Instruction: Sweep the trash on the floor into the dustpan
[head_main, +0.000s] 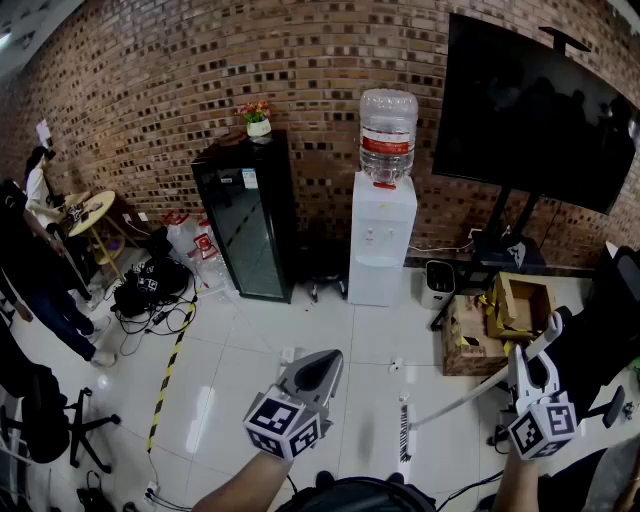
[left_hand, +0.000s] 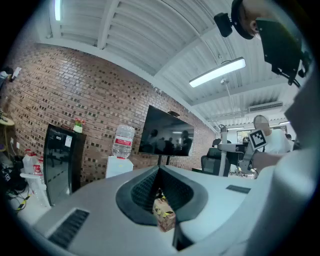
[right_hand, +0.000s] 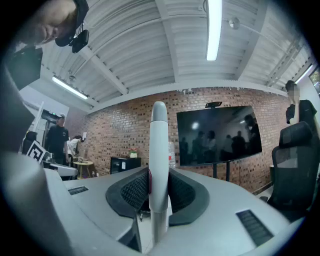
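right gripper (head_main: 547, 336) clamps the broom handle (right_hand: 159, 150); left gripper (head_main: 328, 364) closed, empty.

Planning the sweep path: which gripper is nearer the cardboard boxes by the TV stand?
Right. The right gripper, gripping the pole, is close beside the cardboard boxes; the left gripper is farther left.

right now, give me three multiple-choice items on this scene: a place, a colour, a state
1. The potted plant stands on: A the black cabinet; B the water dispenser; C the floor.
2. The wall is: A white plaster; B red-brown brick; C green tile.
3. The right tool is: A open and empty; B shut on the broom handle; C out of view.
Answers: 1 A, the pot sits on the cabinet's top; 2 B, brick courses show in every view; 3 B, its pads press the handle from both sides.
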